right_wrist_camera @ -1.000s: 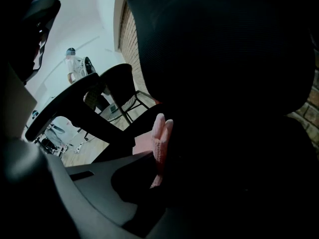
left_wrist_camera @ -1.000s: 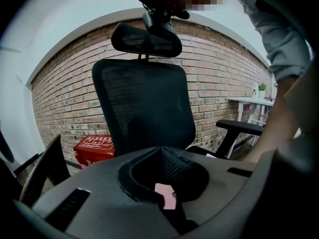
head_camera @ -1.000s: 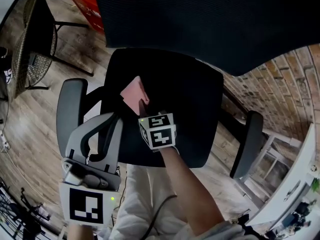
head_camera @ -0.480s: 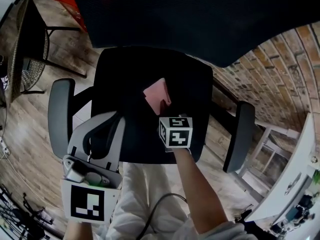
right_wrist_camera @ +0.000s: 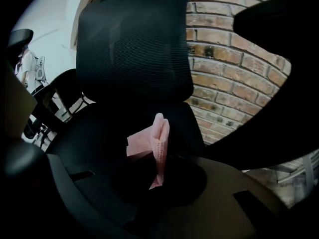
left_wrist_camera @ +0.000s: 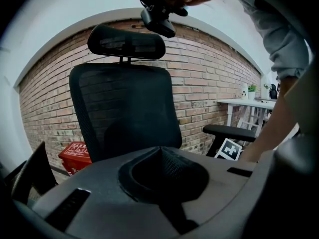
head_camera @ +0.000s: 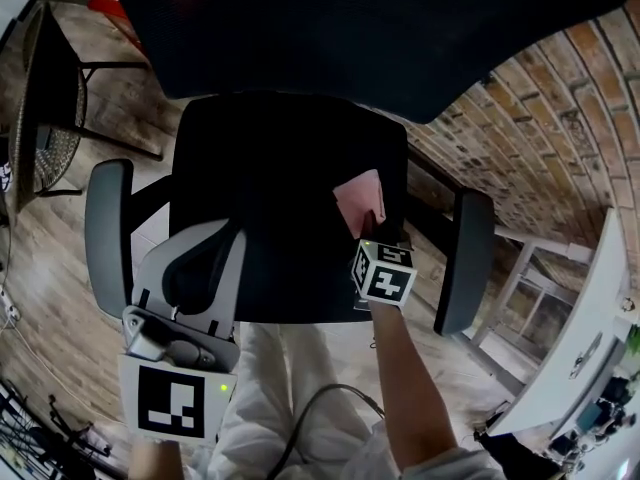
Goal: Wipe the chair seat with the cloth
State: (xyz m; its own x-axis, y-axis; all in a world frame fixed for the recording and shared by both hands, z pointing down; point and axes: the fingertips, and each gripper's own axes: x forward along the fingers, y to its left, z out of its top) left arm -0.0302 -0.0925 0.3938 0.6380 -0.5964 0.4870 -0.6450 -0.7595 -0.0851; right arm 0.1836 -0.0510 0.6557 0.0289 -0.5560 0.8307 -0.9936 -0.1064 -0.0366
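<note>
Your right gripper (head_camera: 373,230) has its fingers clamped on the cloth (head_camera: 360,200), which lies on the right part of the seat (head_camera: 270,178), close to the right armrest (head_camera: 466,258). In the head view the cloth is a small, flat, pale pink patch with straight edges and squarish corners, sharp against the black seat. The right gripper view shows more. The pinched part stands up between your fingers (right_wrist_camera: 172,176) as a narrow vertical fold of two or three layers. It has a fine knitted or waffle-like grain, and a flatter flap spreads out to its left over the seat.

The seat is a broad black pad with rounded corners, matt and smooth, with no weave to make out. The backrest (right_wrist_camera: 132,49) behind it is black mesh, and its fine grid shows in the right gripper view. Both armrests are long grey pads with rounded ends, and the left one (head_camera: 108,228) sits beside your other tool.

Your left gripper (head_camera: 205,258) has a grey moulded shell. It hangs over the seat's front left corner, and its fingers are together with nothing between them. You cannot tell whether it touches the seat.

Around the chair are a rough red-brown brick wall (head_camera: 530,98), a floor (head_camera: 50,278) of pale wood planks, and a red box (left_wrist_camera: 75,156) at the wall's foot.
</note>
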